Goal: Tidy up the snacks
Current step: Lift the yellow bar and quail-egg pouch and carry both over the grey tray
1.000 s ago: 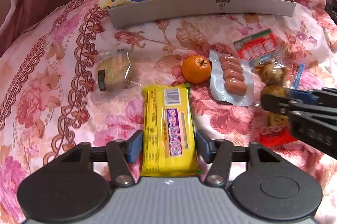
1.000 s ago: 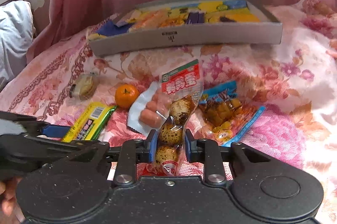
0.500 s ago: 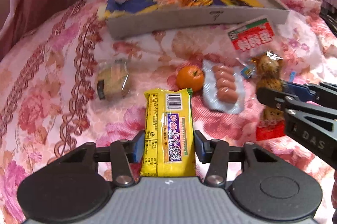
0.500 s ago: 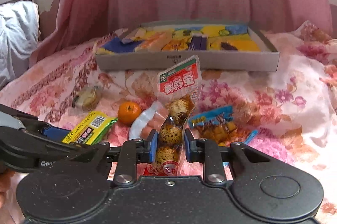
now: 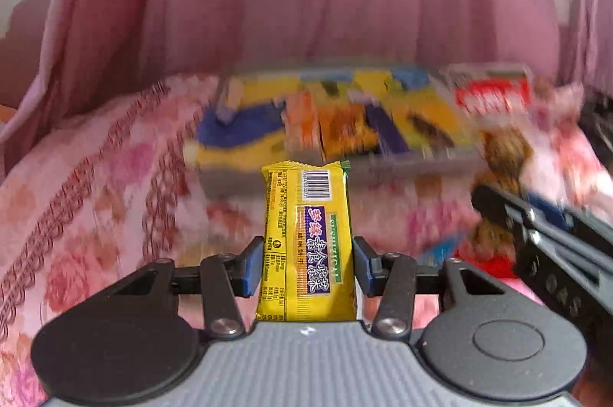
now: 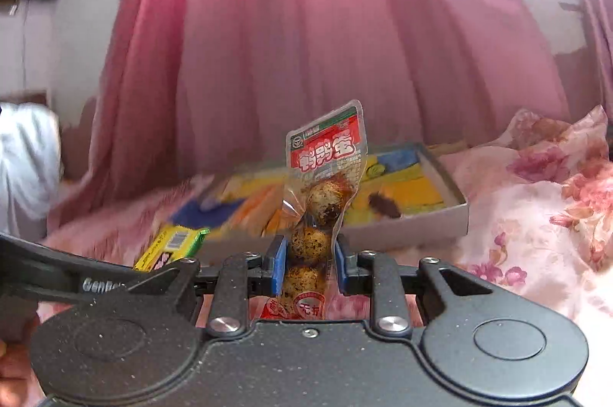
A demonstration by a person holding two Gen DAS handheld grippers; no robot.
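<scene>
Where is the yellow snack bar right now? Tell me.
The yellow snack bar sits centre in the left wrist view, clamped between the left gripper's jaws, before the grey box.

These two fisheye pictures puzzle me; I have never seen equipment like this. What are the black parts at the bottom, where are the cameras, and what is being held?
There is no robot here. A person holds a hand-held two-finger gripper in each hand, and each gripper carries a camera looking forward along its fingers.

The left wrist view shows the left gripper, closed on a yellow rectangular snack packet with a purple label. The black arm at its right edge is the other gripper.

The right wrist view shows the right gripper, closed on a clear plastic pouch of speckled eggs with a red and green label.

Ahead lies a shallow grey cardboard tray already holding colourful packets, resting on a pink floral bedspread, with a pink curtain behind. The left view is blurred.
</scene>
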